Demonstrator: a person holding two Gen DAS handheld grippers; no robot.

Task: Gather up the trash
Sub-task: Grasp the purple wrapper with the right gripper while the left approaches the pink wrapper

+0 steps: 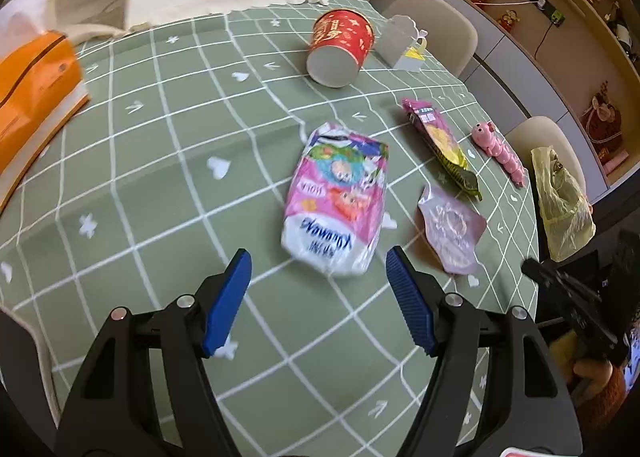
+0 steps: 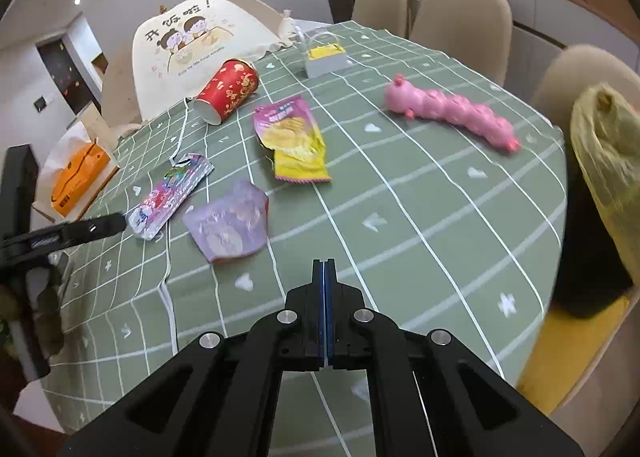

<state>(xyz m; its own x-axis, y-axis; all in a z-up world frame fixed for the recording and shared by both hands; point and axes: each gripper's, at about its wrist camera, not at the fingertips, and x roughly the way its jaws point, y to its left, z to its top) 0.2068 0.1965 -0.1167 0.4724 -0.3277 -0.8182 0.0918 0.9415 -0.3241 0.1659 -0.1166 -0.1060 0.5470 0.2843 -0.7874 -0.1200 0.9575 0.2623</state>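
A crumpled pink and white snack wrapper (image 1: 340, 197) (image 2: 168, 193) lies on the green checked tablecloth (image 1: 160, 177). My left gripper (image 1: 318, 257) is open just short of the wrapper's near end, and its blue pads touch nothing. To the right lie a purple pouch (image 1: 452, 233) (image 2: 230, 223) and a pink and yellow chip bag (image 1: 440, 145) (image 2: 292, 137). A red paper cup (image 1: 340, 49) (image 2: 228, 91) lies on its side farther back. My right gripper (image 2: 325, 263) is shut on nothing, above bare cloth. A yellow-green trash bag (image 1: 564, 201) (image 2: 608, 161) hangs off the table's right edge.
A pink caterpillar toy (image 2: 452, 113) lies at the right of the table. A small grey box with a yellow insert (image 2: 324, 57) stands at the back. An orange tissue box (image 1: 32, 97) sits at the left edge. Beige chairs (image 2: 464, 17) ring the far side.
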